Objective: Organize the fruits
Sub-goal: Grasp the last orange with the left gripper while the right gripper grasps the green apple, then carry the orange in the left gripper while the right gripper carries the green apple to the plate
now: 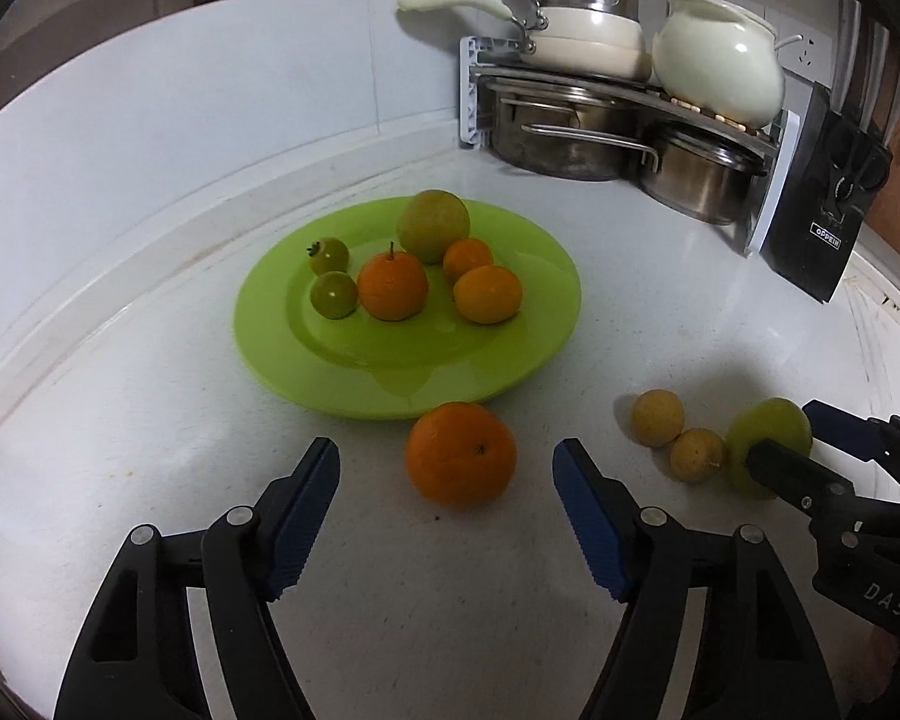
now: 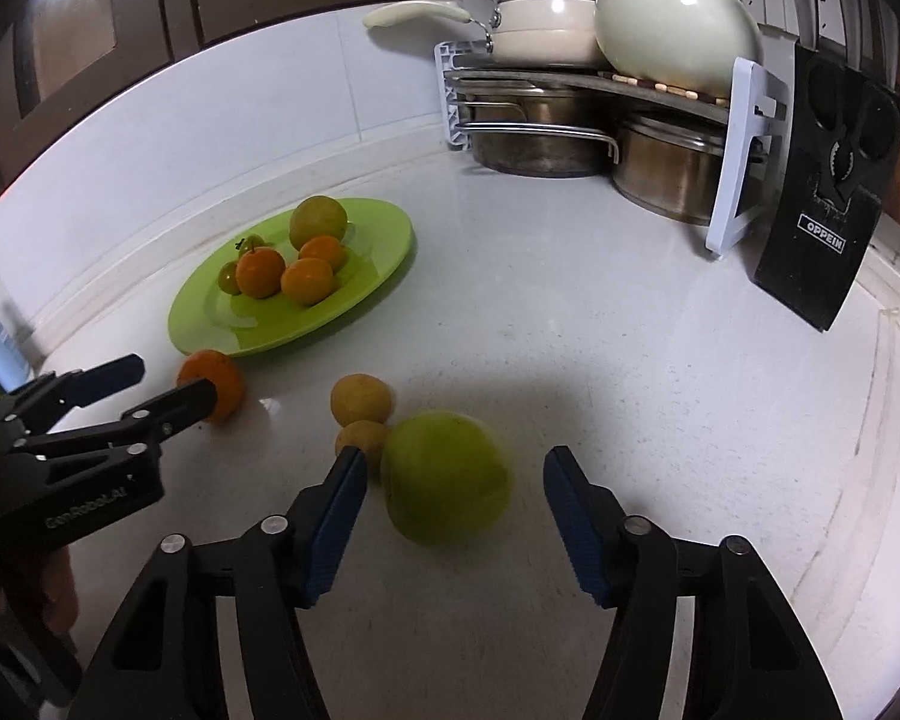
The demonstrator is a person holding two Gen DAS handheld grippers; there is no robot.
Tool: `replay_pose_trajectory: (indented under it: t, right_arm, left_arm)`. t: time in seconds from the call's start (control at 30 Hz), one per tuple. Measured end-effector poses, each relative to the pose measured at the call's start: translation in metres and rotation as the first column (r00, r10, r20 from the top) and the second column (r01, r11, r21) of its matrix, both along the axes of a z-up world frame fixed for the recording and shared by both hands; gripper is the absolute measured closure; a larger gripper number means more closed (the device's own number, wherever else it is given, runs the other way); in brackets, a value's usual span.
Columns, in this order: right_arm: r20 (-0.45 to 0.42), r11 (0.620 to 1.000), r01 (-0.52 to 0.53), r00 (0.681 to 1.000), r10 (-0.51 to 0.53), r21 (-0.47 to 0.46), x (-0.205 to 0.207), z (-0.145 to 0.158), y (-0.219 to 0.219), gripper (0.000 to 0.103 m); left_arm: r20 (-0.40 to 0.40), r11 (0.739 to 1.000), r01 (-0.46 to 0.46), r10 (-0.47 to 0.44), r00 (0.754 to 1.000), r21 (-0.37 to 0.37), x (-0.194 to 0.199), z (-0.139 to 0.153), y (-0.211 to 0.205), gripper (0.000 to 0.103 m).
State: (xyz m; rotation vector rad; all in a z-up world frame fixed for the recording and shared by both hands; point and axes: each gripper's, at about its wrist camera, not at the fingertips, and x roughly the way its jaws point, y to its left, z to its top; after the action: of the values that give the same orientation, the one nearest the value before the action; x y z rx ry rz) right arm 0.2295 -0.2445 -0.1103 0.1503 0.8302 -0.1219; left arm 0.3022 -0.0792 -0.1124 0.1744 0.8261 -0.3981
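A green plate [image 1: 498, 354] [image 2: 378, 252] on the white counter holds several fruits: oranges, small green ones and a large yellow-green one [image 1: 432, 225]. A loose orange [image 1: 461, 455] [image 2: 219, 387] lies just in front of the plate, between the open fingers of my left gripper [image 1: 447, 462] [image 2: 171, 381]. A green apple [image 2: 446, 477] [image 1: 771, 429] lies to the right, between the open fingers of my right gripper [image 2: 455, 468] [image 1: 789, 429]. Two small yellow fruits [image 1: 658, 417] [image 2: 361, 399] lie side by side left of the apple.
A white rack [image 1: 624, 90] [image 2: 744, 150] with steel pots below and cream pans and a cream pot above stands at the back right corner. A black knife block [image 1: 822, 210] [image 2: 828, 204] stands right of it. A tiled wall runs behind the plate.
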Motion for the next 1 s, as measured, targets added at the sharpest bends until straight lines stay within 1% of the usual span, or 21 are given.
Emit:
replay_pose_trajectory:
  t: [0.07, 0.13, 0.2, 0.3, 0.37, 0.43, 0.63, 0.77, 1.0]
  right_arm:
    - [0.002, 1.000, 0.002, 1.000, -0.002, -0.002, 0.002, -0.001, 0.000, 0.044]
    - [-0.004, 1.000, 0.000, 1.000, 0.000, -0.003, 0.004, -0.002, 0.000, 0.047]
    - [-0.011, 1.000, -0.004, 1.000, 0.004, 0.009, 0.006, -0.004, -0.001, 0.048]
    - [-0.012, 1.000, -0.006, 1.000, 0.006, 0.018, 0.007, -0.006, -0.001, 0.049]
    - [-0.012, 1.000, -0.006, 1.000, 0.007, 0.017, 0.007, -0.006, -0.001, 0.050]
    - [-0.011, 1.000, -0.010, 1.000, 0.010, 0.026, 0.008, -0.006, 0.000, 0.053]
    - [-0.010, 1.000, -0.021, 1.000, 0.021, 0.004, 0.008, -0.006, 0.004, 0.054]
    - [-0.008, 1.000, -0.022, 1.000, 0.022, 0.008, 0.008, -0.006, 0.003, 0.054]
    - [0.019, 1.000, -0.020, 1.000, 0.020, -0.012, 0.004, 0.003, 0.002, 0.055]
  left_arm:
    - [-0.013, 1.000, 0.005, -0.005, 1.000, -0.001, 0.004, -0.003, -0.002, 0.036]
    - [-0.028, 1.000, 0.008, -0.008, 1.000, 0.000, 0.008, -0.006, -0.005, 0.039]
    - [-0.043, 1.000, 0.017, -0.017, 0.999, -0.003, 0.010, -0.009, -0.007, 0.043]
    - [-0.045, 1.000, 0.017, -0.017, 0.999, 0.003, 0.012, -0.012, -0.008, 0.049]
    - [-0.053, 1.000, 0.018, -0.018, 0.998, 0.005, 0.014, -0.014, -0.009, 0.056]
    - [-0.054, 1.000, 0.014, -0.013, 0.998, 0.019, 0.014, -0.016, -0.011, 0.059]
    - [-0.054, 1.000, 0.010, -0.009, 0.998, 0.019, 0.015, -0.016, -0.011, 0.060]
    - [-0.059, 1.000, 0.003, -0.003, 0.998, 0.011, 0.013, -0.015, -0.009, 0.061]
    - [-0.046, 1.000, -0.010, 0.010, 0.999, -0.011, 0.002, -0.002, -0.003, 0.061]
